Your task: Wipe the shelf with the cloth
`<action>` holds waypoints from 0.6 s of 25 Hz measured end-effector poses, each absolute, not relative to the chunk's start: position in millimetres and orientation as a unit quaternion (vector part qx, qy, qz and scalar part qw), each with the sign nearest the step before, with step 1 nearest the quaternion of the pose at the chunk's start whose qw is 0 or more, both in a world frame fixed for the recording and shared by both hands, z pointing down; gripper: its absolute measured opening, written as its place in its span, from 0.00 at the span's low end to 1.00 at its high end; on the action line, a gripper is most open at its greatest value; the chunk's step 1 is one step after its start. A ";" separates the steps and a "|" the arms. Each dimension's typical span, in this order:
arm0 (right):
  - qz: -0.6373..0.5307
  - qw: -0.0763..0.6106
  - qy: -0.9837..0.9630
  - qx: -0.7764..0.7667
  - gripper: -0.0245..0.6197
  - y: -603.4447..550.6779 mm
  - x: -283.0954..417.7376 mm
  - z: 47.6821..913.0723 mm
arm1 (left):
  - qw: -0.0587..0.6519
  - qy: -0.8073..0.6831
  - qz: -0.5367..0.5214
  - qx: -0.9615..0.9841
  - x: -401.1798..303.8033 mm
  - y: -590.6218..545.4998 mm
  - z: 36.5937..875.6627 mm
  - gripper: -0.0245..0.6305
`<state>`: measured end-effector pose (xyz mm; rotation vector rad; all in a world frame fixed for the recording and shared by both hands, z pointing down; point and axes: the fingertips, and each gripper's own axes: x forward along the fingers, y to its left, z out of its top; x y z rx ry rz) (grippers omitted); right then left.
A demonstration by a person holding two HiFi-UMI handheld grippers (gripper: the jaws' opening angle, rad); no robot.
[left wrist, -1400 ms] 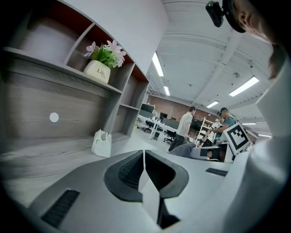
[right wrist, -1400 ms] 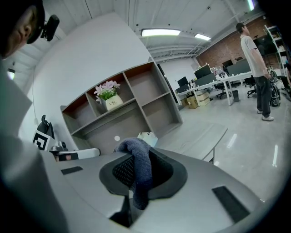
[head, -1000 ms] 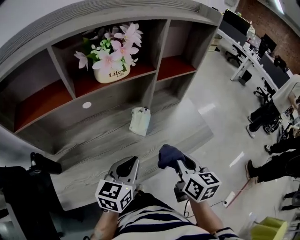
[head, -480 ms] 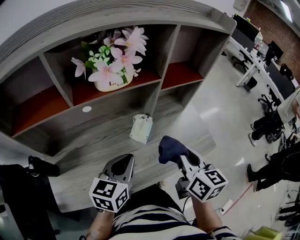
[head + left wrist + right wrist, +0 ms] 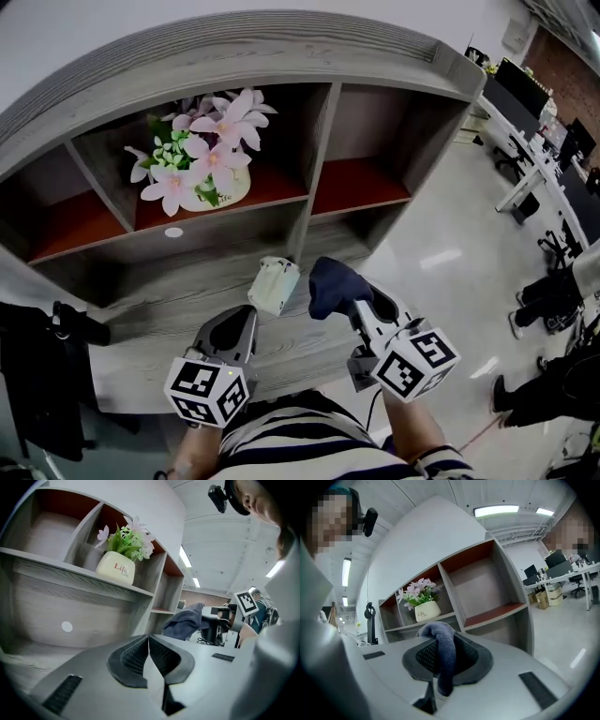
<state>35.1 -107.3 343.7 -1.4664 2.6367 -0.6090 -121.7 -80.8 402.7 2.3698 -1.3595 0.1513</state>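
Observation:
The grey wooden shelf (image 5: 281, 56) with red-floored compartments stands in front of me. My right gripper (image 5: 361, 302) is shut on a dark blue cloth (image 5: 330, 283), held above the shelf's lower grey ledge (image 5: 169, 300). In the right gripper view the cloth (image 5: 443, 644) hangs between the jaws. The left gripper (image 5: 236, 328) hovers over the ledge's front, jaws shut with nothing between them; its own view shows the cloth (image 5: 185, 623) to its right.
A cream pot of pink flowers (image 5: 202, 155) stands in a middle compartment. A pale folded packet (image 5: 272, 286) lies on the ledge between the grippers. A dark coat hangs at the left (image 5: 37, 375). Desks and seated people are at the far right (image 5: 562, 187).
Both grippers and my view have moved forward and closer to the shelf; the cloth stays held in the right gripper and now sits beside the pale packet.

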 end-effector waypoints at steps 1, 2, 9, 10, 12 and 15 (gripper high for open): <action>-0.191 0.034 0.863 -0.466 0.12 -113.5 37.8 337.4 | 0.197 -0.499 0.050 0.842 -119.1 -84.7 397.7 0.07; -0.184 0.037 0.870 -0.457 0.12 -119.4 40.4 330.9 | 0.194 -0.510 0.047 0.837 -116.6 -88.0 393.4 0.07; -0.131 0.076 0.904 -0.400 0.12 -151.8 53.5 278.4 | 0.195 -0.567 0.057 0.798 -102.0 -96.9 384.8 0.07; -0.124 0.082 0.908 -0.392 0.12 -154.9 53.7 270.8 | 0.192 -0.571 0.058 0.796 -100.0 -96.2 383.6 0.07; -0.111 0.094 0.915 -0.376 0.12 -159.3 52.6 255.4 | 0.186 -0.578 0.053 0.793 -96.4 -94.0 378.5 0.07; -0.091 0.112 0.924 -0.353 0.12 -163.2 49.4 231.1 | 0.183 -0.583 0.035 0.790 -90.6 -93.1 368.6 0.07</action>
